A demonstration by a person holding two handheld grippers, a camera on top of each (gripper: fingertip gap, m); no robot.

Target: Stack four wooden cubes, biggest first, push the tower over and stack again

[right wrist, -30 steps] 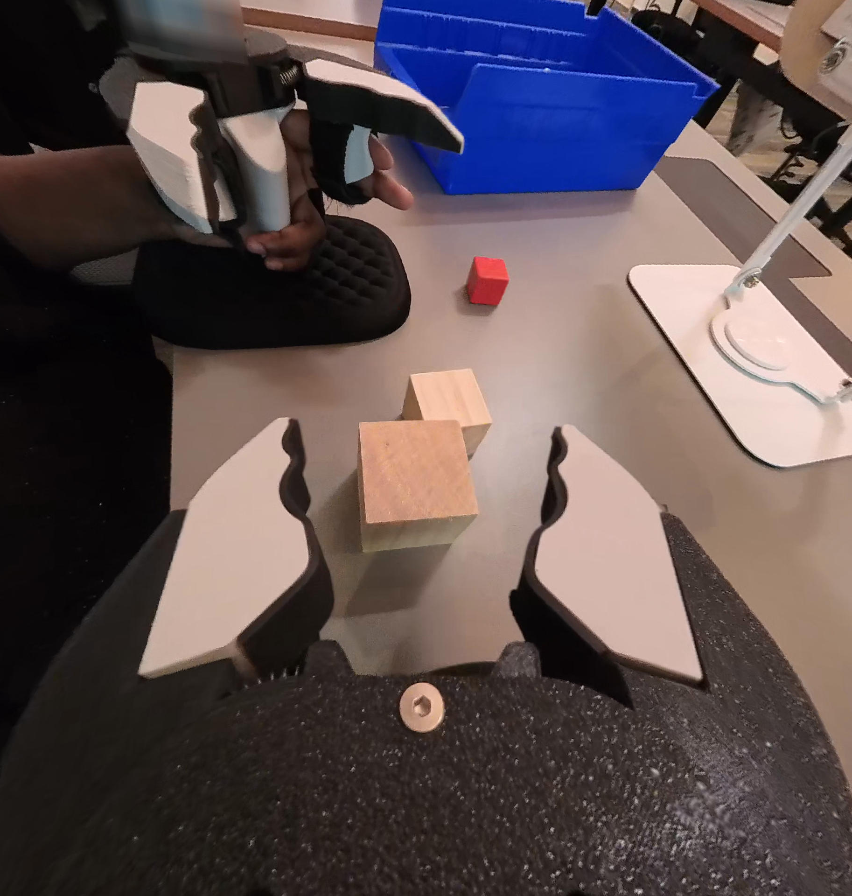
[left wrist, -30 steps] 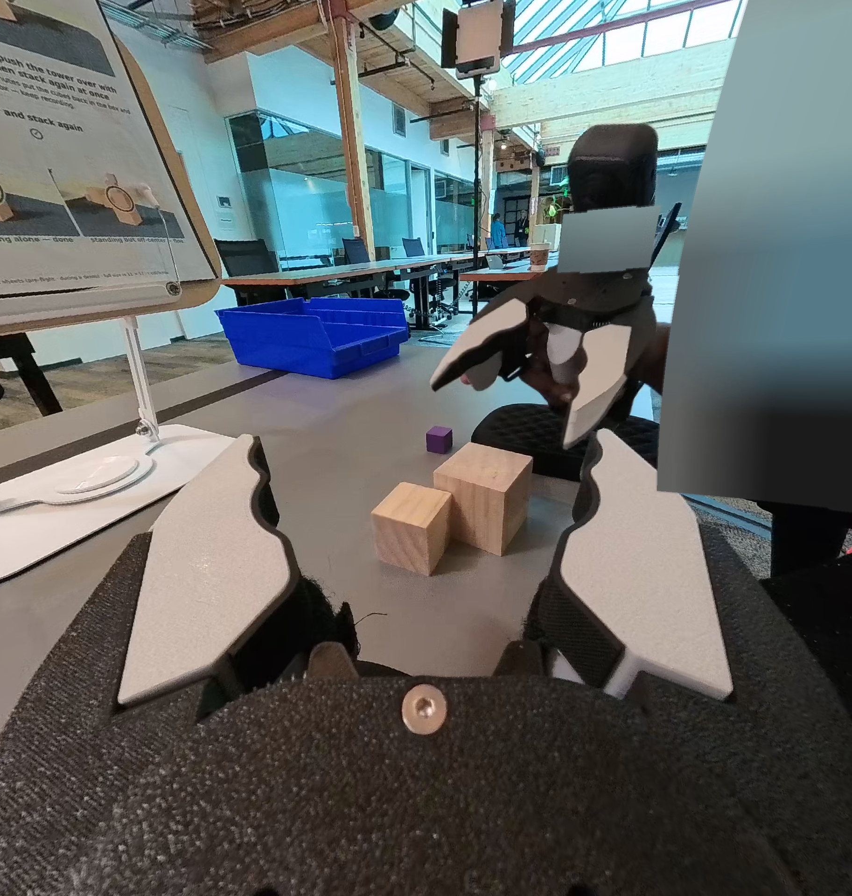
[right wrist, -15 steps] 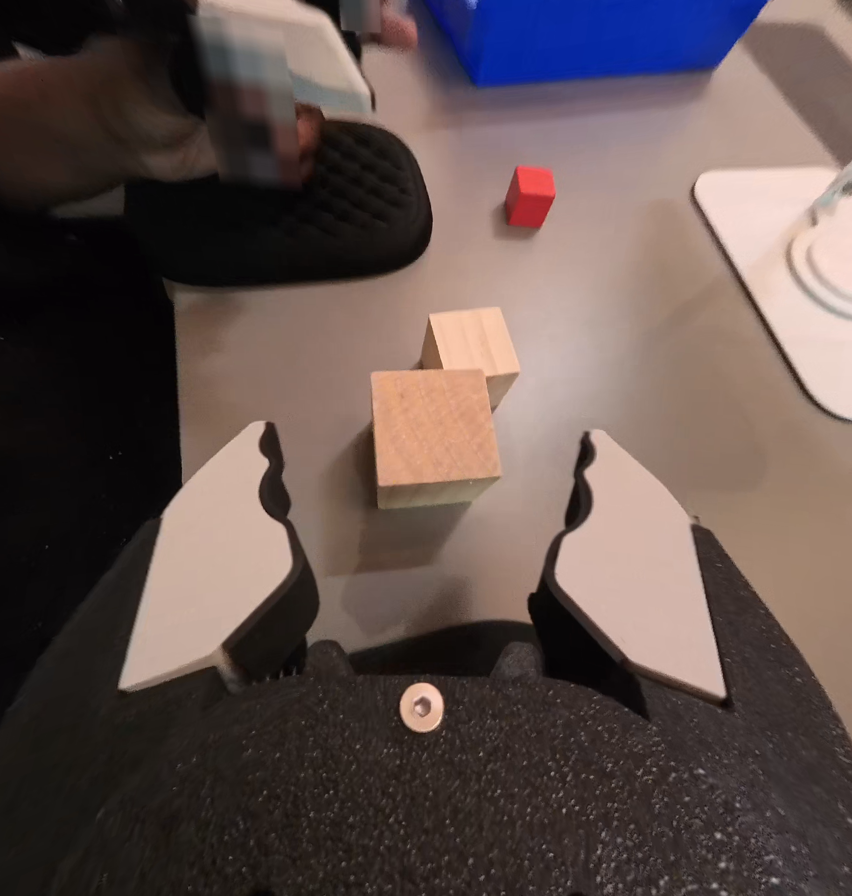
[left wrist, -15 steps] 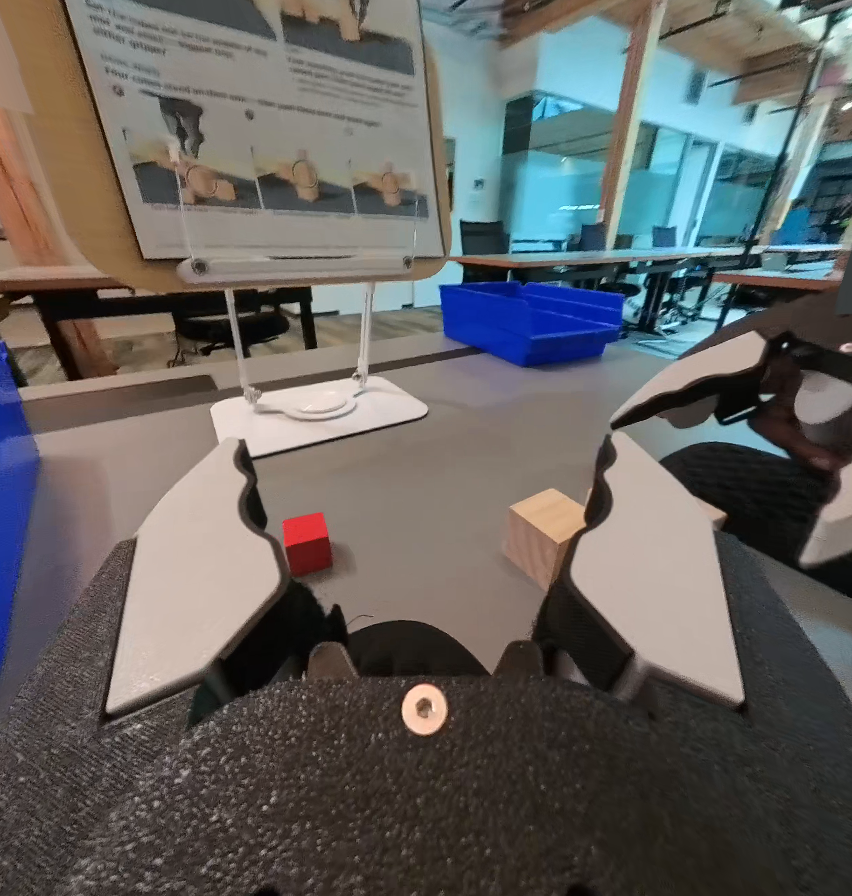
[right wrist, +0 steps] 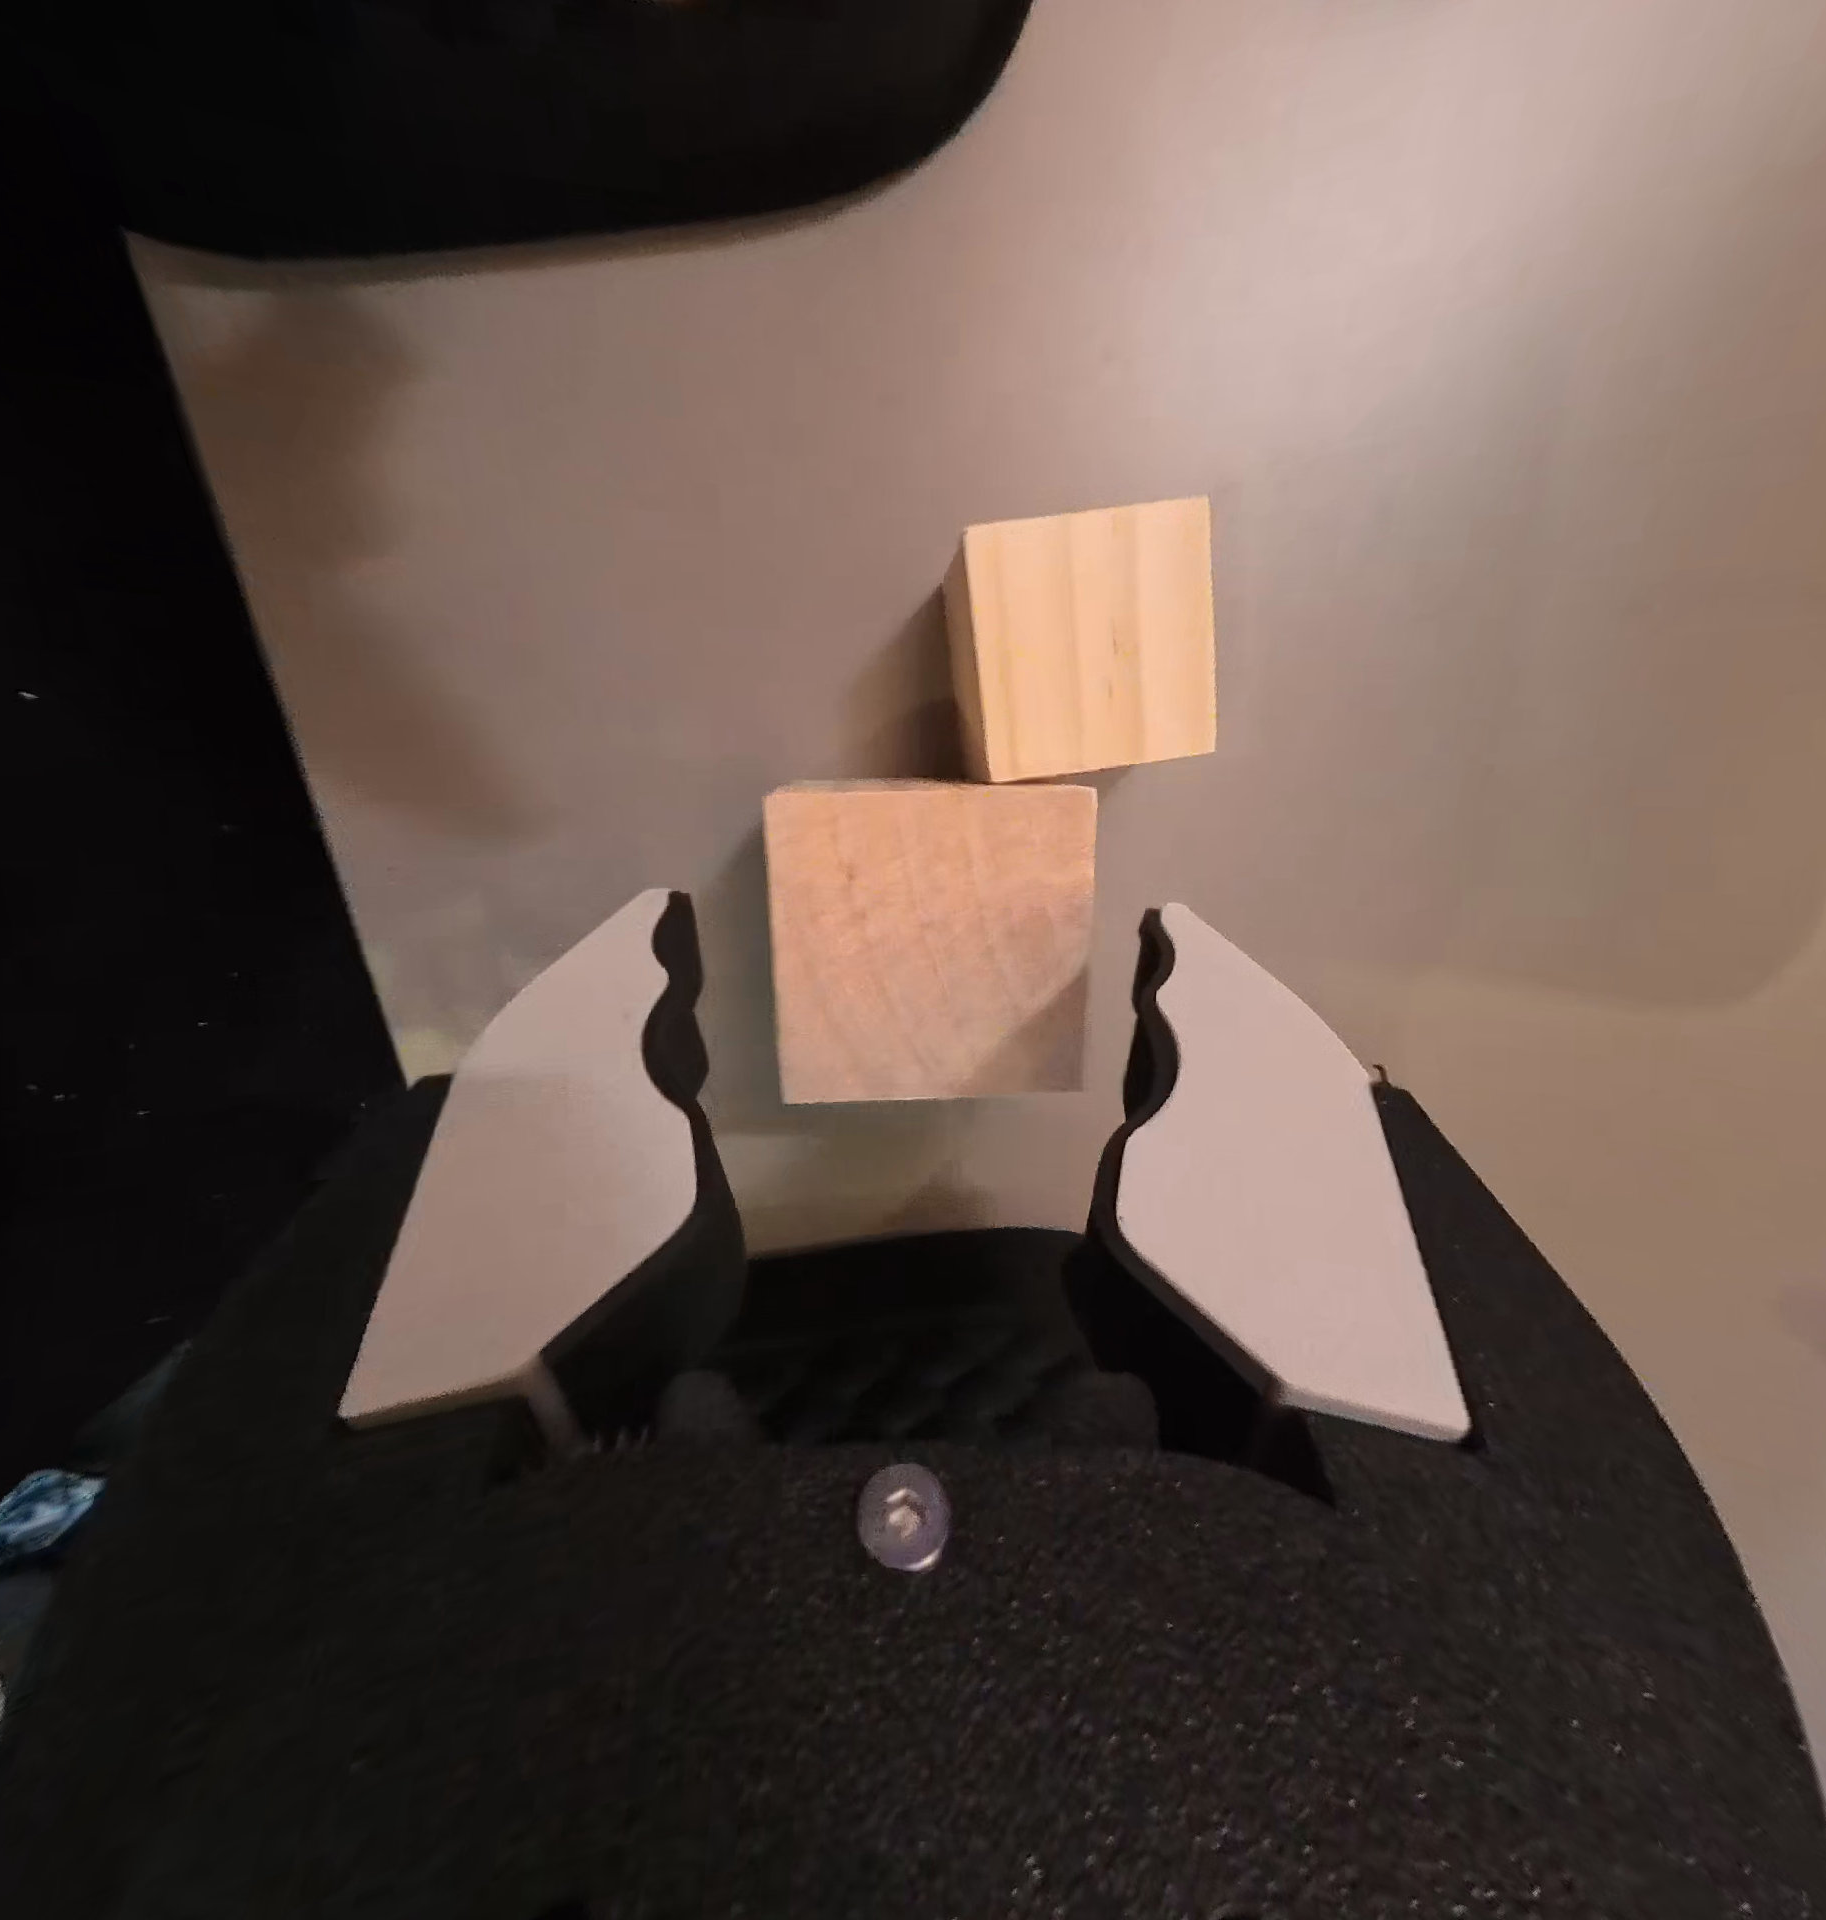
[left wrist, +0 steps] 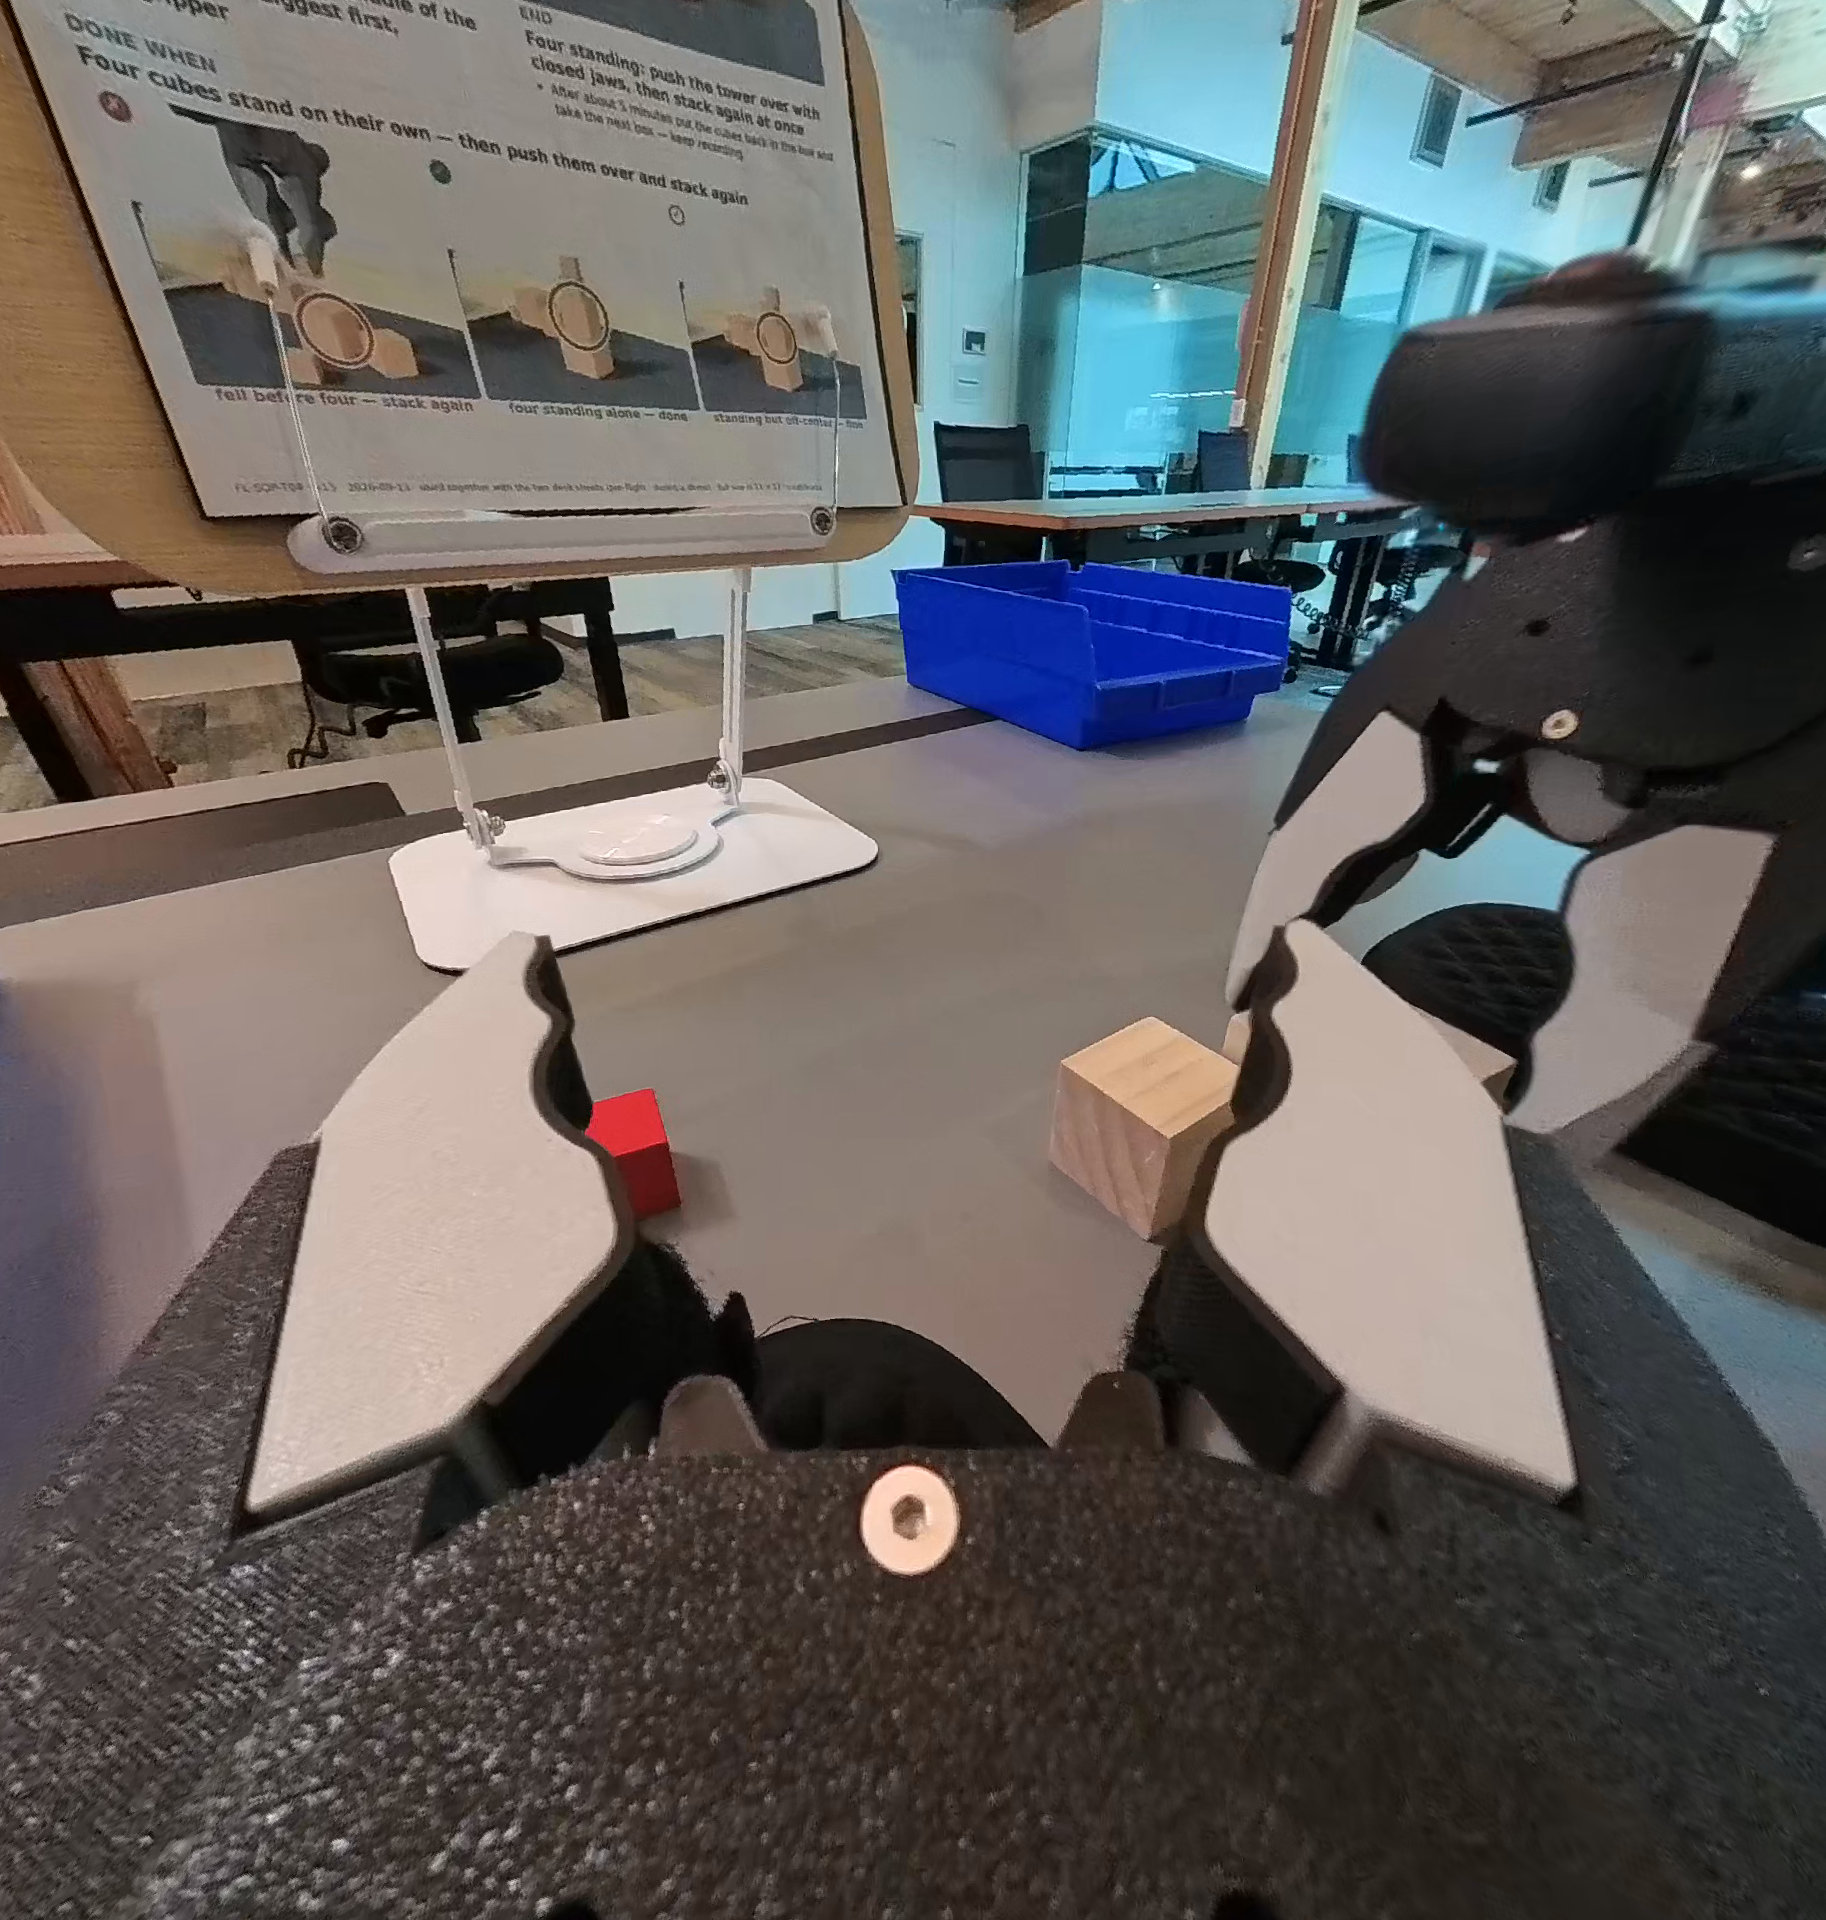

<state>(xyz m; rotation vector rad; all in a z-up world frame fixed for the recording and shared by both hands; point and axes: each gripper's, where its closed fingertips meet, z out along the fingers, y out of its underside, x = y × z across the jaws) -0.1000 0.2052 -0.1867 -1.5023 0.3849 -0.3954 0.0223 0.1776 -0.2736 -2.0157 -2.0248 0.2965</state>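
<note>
Larger wooden cube (right wrist: pixel 930 940): on the grey table (right wrist: pixel 1408 416), between the right gripper's (right wrist: pixel 919 935) fingers, a gap showing on both sides.
Smaller wooden cube (right wrist: pixel 1091 639): just beyond it, touching or nearly so.
Right gripper: fingers apart, pressing on nothing.
Left gripper (left wrist: pixel 904 1023): fingers wide apart over bare table.
Red cube (left wrist: pixel 634 1148): by its left finger.
Around: blue bin (left wrist: pixel 1085 649), white document stand (left wrist: pixel 628 862), black pad (left wrist: pixel 1491 977).

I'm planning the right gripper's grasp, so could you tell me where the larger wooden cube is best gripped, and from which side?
Probably from above, pads on the two opposite side faces of the larger wooden cube. Those faces are flat, parallel and free; the open right gripper already straddles them with gaps. The smaller wooden cube crowds its far face.
</note>
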